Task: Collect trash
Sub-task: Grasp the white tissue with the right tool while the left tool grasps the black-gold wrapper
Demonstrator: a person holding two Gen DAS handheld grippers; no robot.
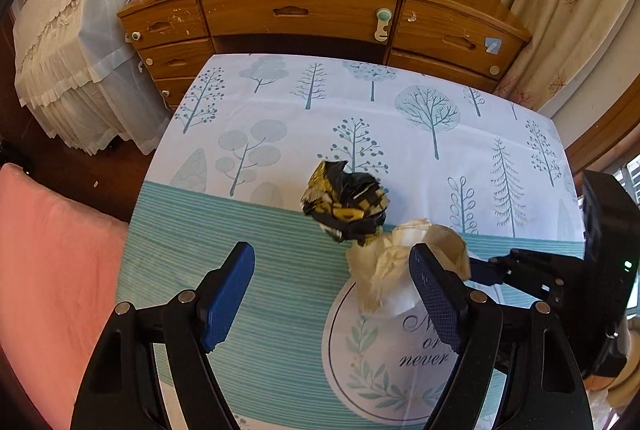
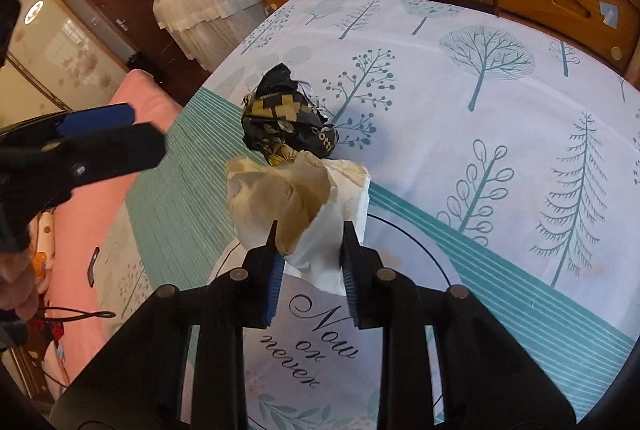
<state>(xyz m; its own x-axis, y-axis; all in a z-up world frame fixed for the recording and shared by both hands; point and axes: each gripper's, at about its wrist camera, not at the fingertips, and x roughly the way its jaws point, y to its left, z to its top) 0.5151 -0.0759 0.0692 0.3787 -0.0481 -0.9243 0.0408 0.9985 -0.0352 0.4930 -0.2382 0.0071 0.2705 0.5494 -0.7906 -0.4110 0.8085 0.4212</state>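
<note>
Right now your right gripper [image 2: 310, 250] is clamped on a crumpled wad of paper [image 2: 296, 198], its blue pads pinching the wad's lower white part from both sides. The wad is cream and tan on the upper, rumpled side and plain white lower down, with soft folds and a ragged open top; whether its underside touches the cloth you cannot tell from either view. Just beyond it, at about twelve o'clock and touching or nearly touching its top edge, sits a second piece of trash: a crushed black wrapper [image 2: 286, 118] with yellow-gold printed patches and some pale lettering, balled up tightly, glossy and sharply creased.

Both pieces are over the counter [image 1: 248, 238], which is covered by a cloth printed with teal trees, a band of fine teal stripes and a white oval bearing the words "Now or never". The wad hangs at the oval's upper rim; the wrapper lies on the striped band.

Your left gripper [image 1: 332, 290] stands wide apart and holds nothing; its right finger [image 1: 434, 294] is in front of the wad in the left wrist view, while the wrapper lies at about one o'clock from its gap.
</note>
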